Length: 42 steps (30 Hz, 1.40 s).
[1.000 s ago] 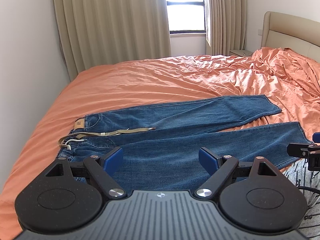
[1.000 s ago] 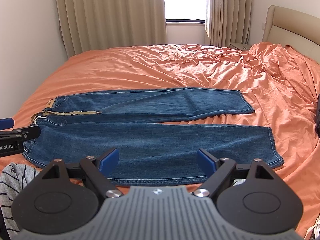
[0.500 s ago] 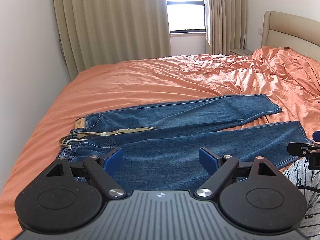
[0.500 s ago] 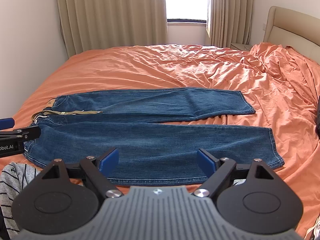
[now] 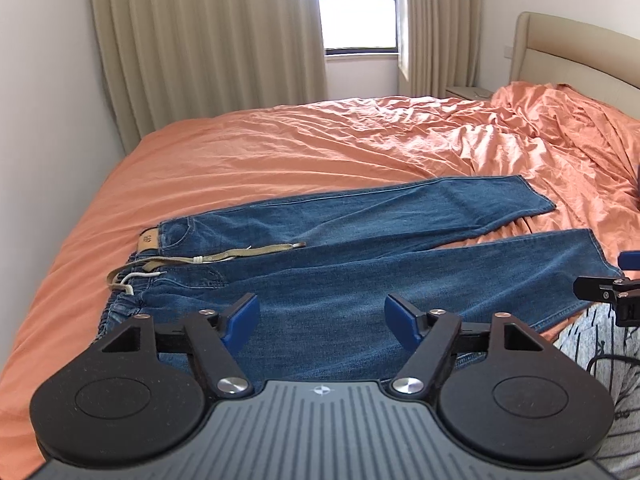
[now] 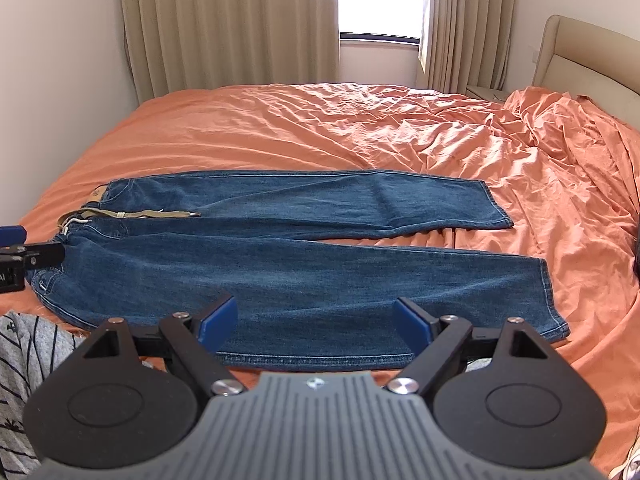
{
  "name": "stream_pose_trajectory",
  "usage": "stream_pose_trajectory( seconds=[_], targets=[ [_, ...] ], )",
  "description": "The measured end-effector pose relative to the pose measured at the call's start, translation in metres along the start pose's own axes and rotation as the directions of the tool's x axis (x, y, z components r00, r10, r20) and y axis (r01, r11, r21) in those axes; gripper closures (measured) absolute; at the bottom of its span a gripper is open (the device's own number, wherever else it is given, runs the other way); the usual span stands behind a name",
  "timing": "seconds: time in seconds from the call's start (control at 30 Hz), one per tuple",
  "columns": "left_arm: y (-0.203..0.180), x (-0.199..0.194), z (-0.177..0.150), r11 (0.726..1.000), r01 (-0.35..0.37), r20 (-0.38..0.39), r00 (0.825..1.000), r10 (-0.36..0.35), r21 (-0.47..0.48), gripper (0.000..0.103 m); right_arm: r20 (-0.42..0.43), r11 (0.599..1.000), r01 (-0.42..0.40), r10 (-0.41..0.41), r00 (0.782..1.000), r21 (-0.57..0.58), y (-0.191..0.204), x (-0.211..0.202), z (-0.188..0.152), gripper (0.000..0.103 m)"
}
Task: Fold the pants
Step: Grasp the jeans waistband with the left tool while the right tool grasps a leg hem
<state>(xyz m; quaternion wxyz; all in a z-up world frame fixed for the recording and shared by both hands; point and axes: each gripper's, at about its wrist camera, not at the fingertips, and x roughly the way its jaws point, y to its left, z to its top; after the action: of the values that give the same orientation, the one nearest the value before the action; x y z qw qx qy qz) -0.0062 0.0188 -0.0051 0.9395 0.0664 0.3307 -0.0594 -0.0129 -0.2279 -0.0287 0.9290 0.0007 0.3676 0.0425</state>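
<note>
Obs: I am holding my left gripper [image 5: 322,316] and my right gripper [image 6: 316,322] above the near edge of the bed [image 6: 256,136], both with jaws spread wide apart and nothing between them. The jeans [image 6: 288,272] are lying flat on the orange sheet, legs apart in a narrow V, waistband to my left and hems to my right. A tan belt [image 5: 224,256] and a white drawstring [image 5: 138,278] are trailing loose across the waist.

Change over the last second: very little. The jeans are lying exactly as they were. My right gripper is drifting slightly lower and closer to the near leg's bottom seam; my left gripper is staying almost where it was, over the hip of the near leg. Neither is touching denim.

Reading: I am judging this as the approach before the first fold, nothing done so far. The left sits near the waist end and the right nearer the hem end, so lifting the near leg over onto the far leg looks like the likely first fold.

Risk: the loose belt may get trapped inside the fold.
</note>
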Motion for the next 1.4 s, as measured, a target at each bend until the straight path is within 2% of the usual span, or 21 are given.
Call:
stream_pose_trajectory(
  seconds=[0.07,0.17,0.2,0.23,0.27,0.43,0.5,0.57,0.63,0.7,0.77,0.8,0.87,0.93,1.0,1.07,1.13,1.2,1.3,1.4],
  targets=[
    [0.010,0.003,0.000,0.999,-0.006,-0.003,1.000,0.006,0.035,0.022,-0.003,1.000,-0.016,0.016,1.000,-0.021,-0.006,0.006,-0.003,0.022],
    [0.032,0.007,-0.002,0.993,-0.050,-0.005,0.999,0.051,0.109,0.034,0.021,0.998,-0.041,0.042,0.999,-0.050,-0.019,0.014,-0.008,0.022],
    [0.041,0.009,-0.003,0.989,-0.066,-0.014,0.998,0.069,0.133,0.042,0.029,0.997,-0.042,0.043,0.999,-0.059,-0.024,0.016,-0.009,0.022],
    [0.051,0.010,-0.006,0.985,-0.082,-0.022,0.996,0.086,0.154,0.054,0.033,0.997,-0.042,0.044,0.998,-0.067,-0.028,0.020,-0.009,0.022],
    [0.060,0.014,-0.009,0.979,-0.090,-0.037,0.994,0.098,0.181,0.058,0.024,0.996,-0.043,0.045,0.999,-0.073,-0.033,0.024,-0.009,0.022],
    [0.103,0.038,-0.029,0.947,-0.049,-0.141,0.985,0.098,0.318,0.059,-0.081,1.000,-0.021,0.019,0.997,-0.023,-0.061,0.052,-0.004,0.022],
    [0.118,0.053,-0.042,0.922,-0.009,-0.199,0.976,0.093,0.386,0.058,-0.116,0.999,-0.028,0.030,0.993,0.017,-0.073,0.063,-0.002,0.029],
    [0.132,0.074,-0.057,0.889,0.030,-0.273,0.956,0.108,0.458,0.056,-0.150,0.998,-0.028,0.035,0.988,0.047,-0.082,0.072,0.001,0.048],
    [0.142,0.095,-0.076,0.842,0.077,-0.332,0.935,0.126,0.535,0.053,-0.173,0.998,-0.026,0.037,0.984,0.064,-0.089,0.078,0.005,0.058],
    [0.147,0.111,-0.094,0.792,0.090,-0.353,0.921,0.165,0.604,0.051,-0.187,0.997,-0.024,0.036,0.982,0.068,-0.094,0.080,0.011,0.061],
    [0.148,0.123,-0.107,0.741,0.084,-0.333,0.923,0.195,0.666,0.045,-0.199,0.998,-0.018,0.029,0.980,0.056,-0.096,0.078,0.017,0.066],
    [0.148,0.127,-0.113,0.708,0.097,-0.329,0.923,0.199,0.699,0.041,-0.203,0.999,-0.010,0.019,0.979,0.049,-0.098,0.076,0.021,0.066],
    [0.145,0.134,-0.124,0.653,0.137,-0.338,0.921,0.192,0.745,0.040,-0.210,0.999,0.006,0.003,0.978,0.041,-0.102,0.071,0.029,0.066],
    [0.140,0.140,-0.131,0.615,0.143,-0.327,0.924,0.197,0.776,0.040,-0.223,0.999,0.011,0.001,0.975,0.052,-0.111,0.064,0.039,0.066],
    [0.138,0.145,-0.138,0.598,0.146,-0.321,0.926,0.198,0.788,0.040,-0.238,0.999,0.019,-0.007,0.971,0.050,-0.123,0.055,0.051,0.066],
    [0.137,0.147,-0.139,0.607,0.140,-0.316,0.929,0.193,0.782,0.049,-0.244,0.999,0.047,-0.040,0.969,0.021,-0.134,0.043,0.063,0.067],
    [0.138,0.143,-0.134,0.639,0.143,-0.323,0.930,0.173,0.755,0.071,-0.256,0.998,0.066,-0.069,0.964,-0.021,-0.149,0.028,0.078,0.068],
    [0.140,0.139,-0.126,0.672,0.125,-0.313,0.935,0.166,0.730,0.075,-0.280,0.996,0.064,-0.078,0.957,-0.061,-0.167,0.016,0.091,0.068],
    [0.141,0.132,-0.110,0.739,0.073,-0.271,0.950,0.152,0.670,0.078,-0.316,0.985,0.066,-0.114,0.942,-0.160,-0.192,0.004,0.106,0.068],
    [0.148,0.121,-0.079,0.832,0.026,-0.231,0.965,0.124,0.555,0.086,-0.356,0.958,0.044,-0.148,0.923,-0.283,-0.216,0.010,0.103,0.069]
  ],
)
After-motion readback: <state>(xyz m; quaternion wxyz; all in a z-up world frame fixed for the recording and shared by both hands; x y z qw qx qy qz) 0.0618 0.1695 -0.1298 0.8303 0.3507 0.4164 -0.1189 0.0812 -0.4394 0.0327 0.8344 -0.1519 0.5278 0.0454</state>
